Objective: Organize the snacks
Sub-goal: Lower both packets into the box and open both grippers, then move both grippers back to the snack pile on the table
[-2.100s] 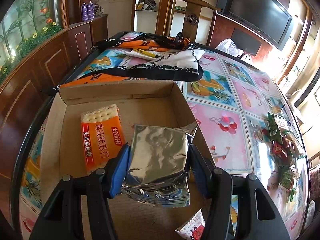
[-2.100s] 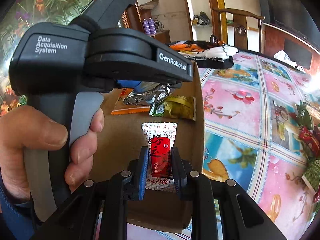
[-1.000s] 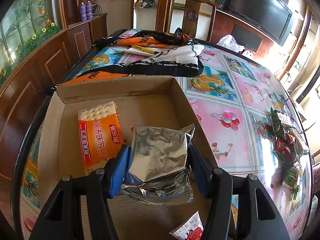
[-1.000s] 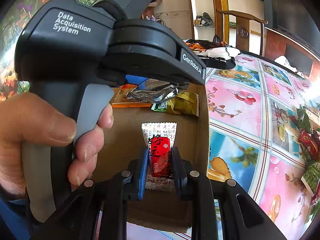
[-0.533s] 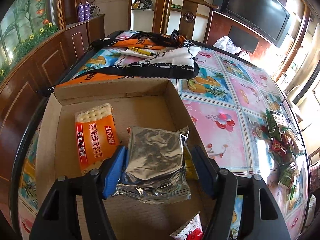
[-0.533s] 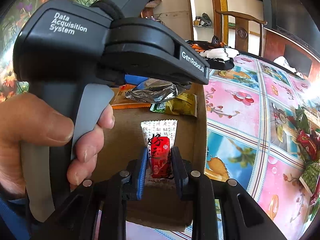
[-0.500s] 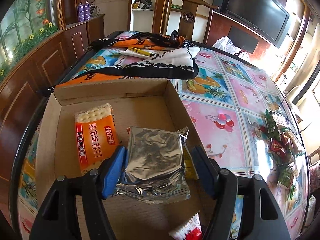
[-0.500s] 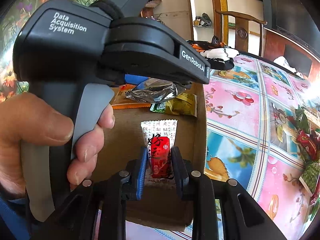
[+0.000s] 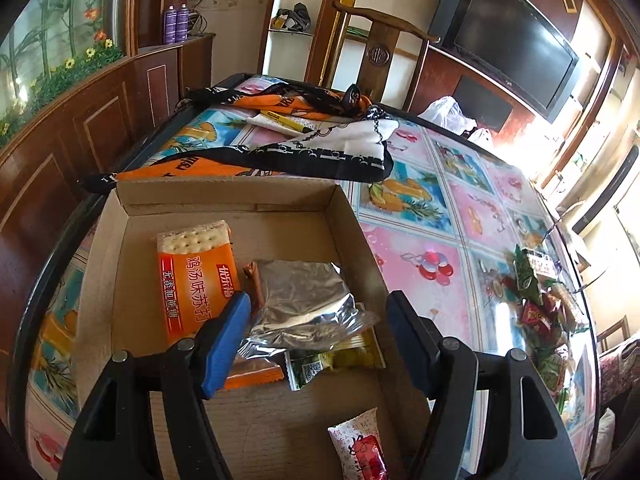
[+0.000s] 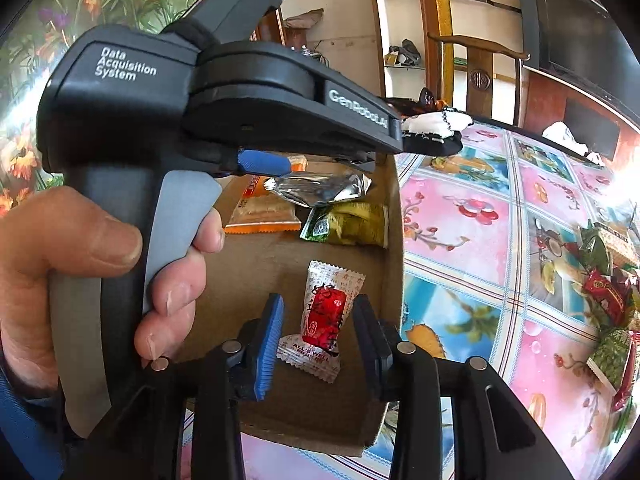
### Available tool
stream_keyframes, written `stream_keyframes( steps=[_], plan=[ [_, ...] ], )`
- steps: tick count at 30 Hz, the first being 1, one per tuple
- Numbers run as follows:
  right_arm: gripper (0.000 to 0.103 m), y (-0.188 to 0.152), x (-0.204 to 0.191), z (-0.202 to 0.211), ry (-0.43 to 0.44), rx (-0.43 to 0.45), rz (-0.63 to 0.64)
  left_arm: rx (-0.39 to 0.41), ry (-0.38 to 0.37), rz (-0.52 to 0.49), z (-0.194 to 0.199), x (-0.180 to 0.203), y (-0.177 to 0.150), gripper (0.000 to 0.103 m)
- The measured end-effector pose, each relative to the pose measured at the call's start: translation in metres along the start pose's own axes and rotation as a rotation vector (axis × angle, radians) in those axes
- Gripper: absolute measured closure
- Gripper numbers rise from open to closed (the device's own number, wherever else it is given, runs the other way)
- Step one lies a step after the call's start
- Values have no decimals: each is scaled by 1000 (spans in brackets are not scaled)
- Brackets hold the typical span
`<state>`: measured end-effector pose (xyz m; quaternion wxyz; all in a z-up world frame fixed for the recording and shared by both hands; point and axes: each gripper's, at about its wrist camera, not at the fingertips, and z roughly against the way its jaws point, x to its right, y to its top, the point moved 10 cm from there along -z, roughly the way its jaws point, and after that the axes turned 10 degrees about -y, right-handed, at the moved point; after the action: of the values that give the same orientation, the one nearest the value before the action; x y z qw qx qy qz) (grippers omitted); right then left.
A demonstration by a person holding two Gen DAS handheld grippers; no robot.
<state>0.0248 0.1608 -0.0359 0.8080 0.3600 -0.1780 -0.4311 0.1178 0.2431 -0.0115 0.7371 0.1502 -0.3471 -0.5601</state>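
Foil packet (image 9: 302, 300): in cardboard box (image 9: 352, 224), near right wall, atop other packets; light, crinkly, slippery. Grip across flat sides, not sealed ends.

Left gripper (image 9: 316, 332): jaws apart, clear of packet.

Right gripper (image 10: 318, 336): jaws just opened; red-and-white candy (image 10: 326, 316) loose between, on box floor by right wall. Candy small, light; pinch mid-body.

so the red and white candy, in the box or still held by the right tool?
In the box. The red and white candy lies on the cardboard box floor; the right tool has just been opening, pads clear of it.

L claw (image 9: 316, 328) & R claw (image 10: 318, 334): jaws apart, just opening.
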Motion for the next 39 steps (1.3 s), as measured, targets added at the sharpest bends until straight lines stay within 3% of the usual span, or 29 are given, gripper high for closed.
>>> stream_keyframes(
  steps=[10, 21, 39],
  plan=[
    [49, 5, 3, 9, 2, 36, -3, 21, -4, 17, 5, -2, 4, 33],
    [48, 12, 8, 26, 24, 93, -17, 22, -15, 25, 6, -1, 5, 33],
    [47, 3, 130, 50, -25, 91, -308, 3, -49, -44, 3, 21, -2, 33]
  ],
)
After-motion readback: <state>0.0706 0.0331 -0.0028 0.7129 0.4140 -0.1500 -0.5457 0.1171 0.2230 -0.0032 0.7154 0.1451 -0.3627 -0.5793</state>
